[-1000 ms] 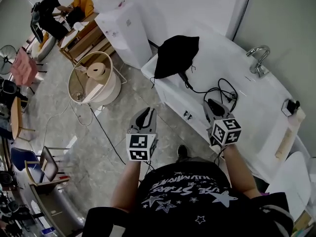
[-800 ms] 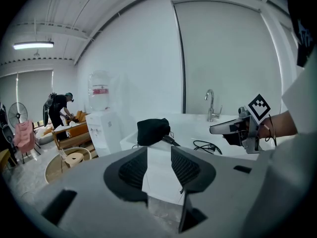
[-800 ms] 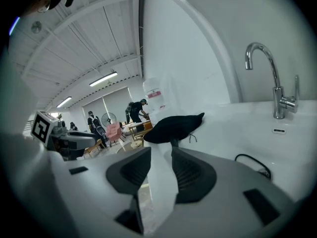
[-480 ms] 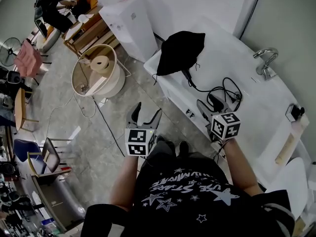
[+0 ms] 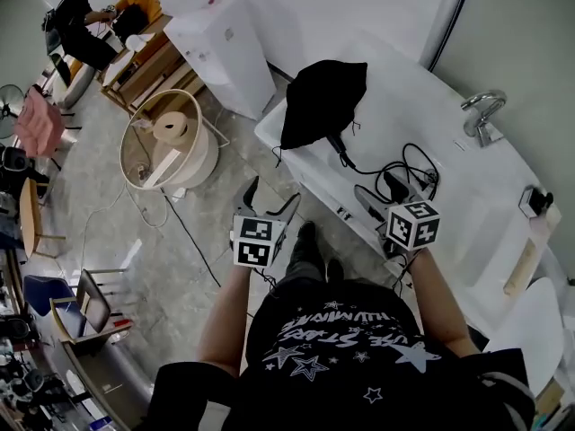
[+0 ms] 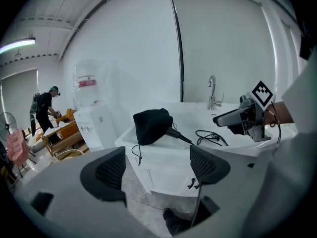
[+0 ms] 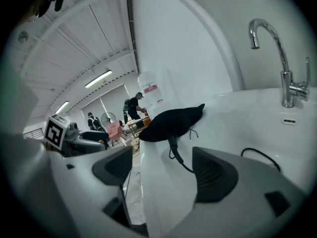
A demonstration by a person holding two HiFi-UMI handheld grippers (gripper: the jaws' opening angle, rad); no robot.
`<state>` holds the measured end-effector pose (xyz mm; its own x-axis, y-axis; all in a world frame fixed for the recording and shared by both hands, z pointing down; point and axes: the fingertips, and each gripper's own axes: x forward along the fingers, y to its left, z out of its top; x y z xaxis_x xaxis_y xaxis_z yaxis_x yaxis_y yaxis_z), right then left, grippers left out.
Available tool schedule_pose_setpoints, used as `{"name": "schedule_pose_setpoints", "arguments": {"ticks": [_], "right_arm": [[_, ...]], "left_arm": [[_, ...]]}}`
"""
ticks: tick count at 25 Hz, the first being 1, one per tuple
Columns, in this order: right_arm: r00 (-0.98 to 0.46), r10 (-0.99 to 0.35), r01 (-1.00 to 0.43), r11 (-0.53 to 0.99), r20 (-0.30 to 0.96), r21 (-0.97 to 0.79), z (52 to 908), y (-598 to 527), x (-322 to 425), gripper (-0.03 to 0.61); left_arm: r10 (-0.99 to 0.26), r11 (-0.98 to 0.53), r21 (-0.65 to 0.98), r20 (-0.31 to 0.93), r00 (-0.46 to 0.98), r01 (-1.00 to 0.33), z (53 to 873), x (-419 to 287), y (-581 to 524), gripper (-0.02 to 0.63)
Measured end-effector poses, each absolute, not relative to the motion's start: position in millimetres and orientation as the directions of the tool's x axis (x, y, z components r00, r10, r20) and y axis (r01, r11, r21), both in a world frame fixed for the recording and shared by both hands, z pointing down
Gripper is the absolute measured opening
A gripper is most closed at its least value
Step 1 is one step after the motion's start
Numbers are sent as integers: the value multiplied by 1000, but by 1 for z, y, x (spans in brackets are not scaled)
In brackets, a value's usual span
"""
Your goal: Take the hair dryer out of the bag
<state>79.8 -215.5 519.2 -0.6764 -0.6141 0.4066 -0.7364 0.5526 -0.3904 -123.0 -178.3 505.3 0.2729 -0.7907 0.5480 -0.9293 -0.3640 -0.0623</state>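
Observation:
A black drawstring bag [image 5: 319, 101] lies on the white counter [image 5: 449, 196], and the hair dryer's black handle [image 5: 340, 146] pokes out of its mouth. The dryer's cord [image 5: 409, 164] coils beside it. My left gripper [image 5: 272, 200] hovers over the floor, short of the counter's edge. My right gripper [image 5: 382, 191] is over the counter's near edge by the cord. Both have just been opening and stand open with nothing between the jaws. The left gripper view shows the bag [image 6: 152, 125] beyond the left gripper [image 6: 158, 165]. The right gripper view shows the bag [image 7: 173, 120] and handle [image 7: 173, 145] beyond the right gripper [image 7: 161, 167].
A chrome faucet [image 5: 481, 110] stands at the counter's far right, and a small black item [image 5: 530, 200] sits near the right end. A white water dispenser [image 5: 225, 48] and a round wooden tub [image 5: 171, 142] stand on the floor to the left. A person [image 5: 81, 25] works at a far table.
Both grippers' jaws have gone from shut to wide open. Both hands have sunk a little and moved towards the counter.

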Motion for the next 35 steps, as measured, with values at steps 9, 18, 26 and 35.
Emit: {"name": "schedule_pose_setpoints", "arguments": {"ticks": [9, 18, 26, 35], "right_arm": [[-613, -646, -789, 480, 455, -383, 529, -254, 77, 379], [-577, -664, -815, 431, 476, -387, 534, -286, 66, 370], [-553, -677, -830, 399, 486, -389, 538, -305, 66, 364], [-616, -612, -788, 488, 496, -376, 540, -313, 31, 304]], "left_arm": [[-724, -447, -63, 612, 319, -892, 537, -133, -252, 401], [-628, -557, -65, 685, 369, -828, 572, -126, -297, 289], [-596, -579, -90, 725, 345, -811, 588, -132, -315, 192], [-608, -580, -37, 684, 403, -814, 565, -126, -344, 32]]}}
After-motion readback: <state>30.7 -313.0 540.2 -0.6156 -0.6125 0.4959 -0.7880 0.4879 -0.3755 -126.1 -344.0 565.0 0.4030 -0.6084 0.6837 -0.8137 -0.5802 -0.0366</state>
